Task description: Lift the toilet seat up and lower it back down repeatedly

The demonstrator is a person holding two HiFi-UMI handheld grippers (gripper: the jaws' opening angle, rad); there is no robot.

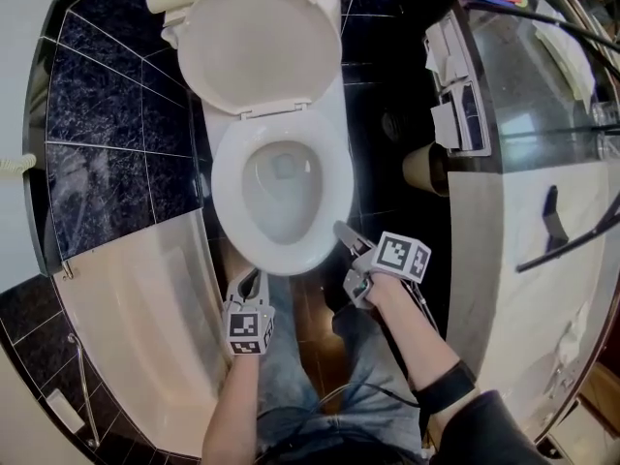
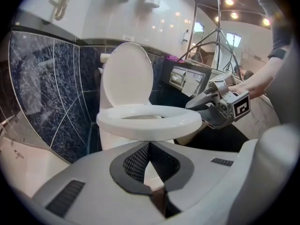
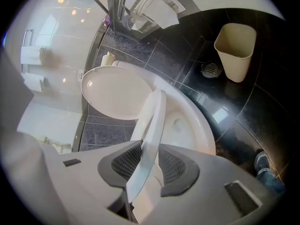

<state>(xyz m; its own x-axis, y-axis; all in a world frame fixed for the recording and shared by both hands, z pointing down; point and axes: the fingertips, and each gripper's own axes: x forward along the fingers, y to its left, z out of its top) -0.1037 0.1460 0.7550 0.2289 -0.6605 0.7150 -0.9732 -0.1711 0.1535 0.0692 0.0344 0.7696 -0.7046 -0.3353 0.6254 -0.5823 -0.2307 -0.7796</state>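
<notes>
Though impossible to count finished rounds from a single look, seems to be mid-cycle. Got the glossy white oval plastic toilet seat (image 1: 226, 177) tilted partway up, front edge clear of the white glazed ceramic bowl (image 2: 112, 142) but nowhere near the upright white oval plastic lid (image 1: 260, 42) at 12 o'clock.

Clamping the seat's rim at roughly 4 o'clock with the grey plastic right gripper (image 1: 341, 231), dark mesh pads pressed on both faces of the edge. Parking the matching grey left gripper (image 1: 250, 281) at 6 o'clock, just off the bowl's front, jaws pinched together on nothing.

Left to do, at a guess: swing it up to the lid, lower it flat, then repeat.

Texture-wise, looks hard, smooth and slick, rounded on top and surprisingly thin edge-on in the right gripper view. Probably need those textured pads to stop it sliding out.

Also worth noting the shiny dark marbled tiles (image 1: 97, 95) all around. Can spot a cream tapered plastic bin (image 3: 236, 50) up at 1 o'clock in the right gripper view, well apart from everything.
</notes>
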